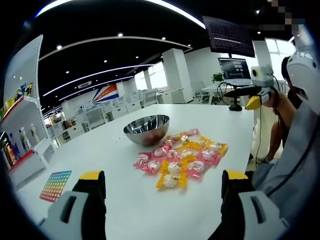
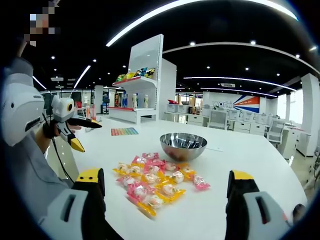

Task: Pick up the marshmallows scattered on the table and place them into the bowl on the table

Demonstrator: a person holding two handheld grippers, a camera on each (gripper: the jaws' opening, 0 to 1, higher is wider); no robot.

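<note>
Several marshmallows in pink and yellow wrappers [image 1: 182,157] lie in a loose heap on the white table [image 1: 100,150]. Just beyond them stands a shiny metal bowl [image 1: 146,129]; I cannot tell whether anything is in it. My left gripper [image 1: 163,176] hangs open just short of the heap, nothing between its jaws. In the right gripper view the same heap [image 2: 155,182] lies before the bowl [image 2: 183,145], and my right gripper [image 2: 166,177] is open and holds nothing. Each gripper also appears at the other view's side: the right gripper [image 1: 252,95] and the left gripper [image 2: 70,127].
A colourful grid card [image 1: 56,185] [image 2: 124,131] lies on the table near a white shelf of goods [image 1: 20,130] [image 2: 140,80]. A laptop on a stand [image 1: 235,70] sits beyond the table's end. The person's grey sleeve [image 1: 295,150] [image 2: 30,165] borders the table edge.
</note>
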